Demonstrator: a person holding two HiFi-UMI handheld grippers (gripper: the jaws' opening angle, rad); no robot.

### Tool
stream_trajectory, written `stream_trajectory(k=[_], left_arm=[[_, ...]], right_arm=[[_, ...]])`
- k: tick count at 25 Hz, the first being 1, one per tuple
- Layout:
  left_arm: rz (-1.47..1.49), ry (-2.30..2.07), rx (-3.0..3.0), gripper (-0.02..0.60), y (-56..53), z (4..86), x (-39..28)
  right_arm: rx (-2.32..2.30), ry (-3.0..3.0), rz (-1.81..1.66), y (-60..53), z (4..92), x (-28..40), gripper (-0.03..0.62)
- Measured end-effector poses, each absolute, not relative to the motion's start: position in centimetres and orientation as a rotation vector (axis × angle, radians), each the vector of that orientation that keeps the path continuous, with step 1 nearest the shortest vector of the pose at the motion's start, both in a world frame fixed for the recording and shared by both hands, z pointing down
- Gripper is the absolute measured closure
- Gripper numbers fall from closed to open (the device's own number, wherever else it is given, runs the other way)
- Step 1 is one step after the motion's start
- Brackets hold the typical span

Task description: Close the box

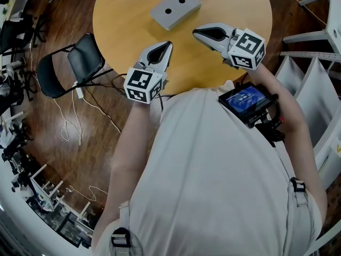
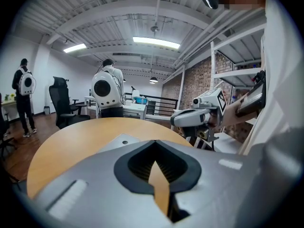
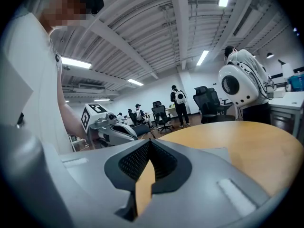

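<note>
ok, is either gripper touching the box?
No, in the head view the left gripper and right gripper both hang short of the grey box, with table showing between.

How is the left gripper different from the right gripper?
The left gripper points away from the person, toward the grey box. The right gripper points sideways across the table. The left gripper's marker cube sits over the table's near edge, while the right gripper's is farther in. Both are shut and hold nothing, and neither touches the box.
</note>
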State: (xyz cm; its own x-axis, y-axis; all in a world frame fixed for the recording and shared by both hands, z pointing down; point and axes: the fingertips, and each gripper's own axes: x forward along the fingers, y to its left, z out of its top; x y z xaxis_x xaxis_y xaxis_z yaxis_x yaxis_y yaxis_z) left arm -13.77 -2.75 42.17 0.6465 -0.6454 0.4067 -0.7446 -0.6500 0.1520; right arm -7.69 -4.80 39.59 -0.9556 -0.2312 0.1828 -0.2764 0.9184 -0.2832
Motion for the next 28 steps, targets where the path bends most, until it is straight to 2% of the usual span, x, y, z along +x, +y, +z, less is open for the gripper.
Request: stream_trajectory(k=[28], left_arm=[[0.466, -1.106, 2.552, 0.581, -2.59, 42.55, -13.8]], right_arm=[[0.399, -2.932, 0.467, -4.82, 39.8, -7.68, 0.594]])
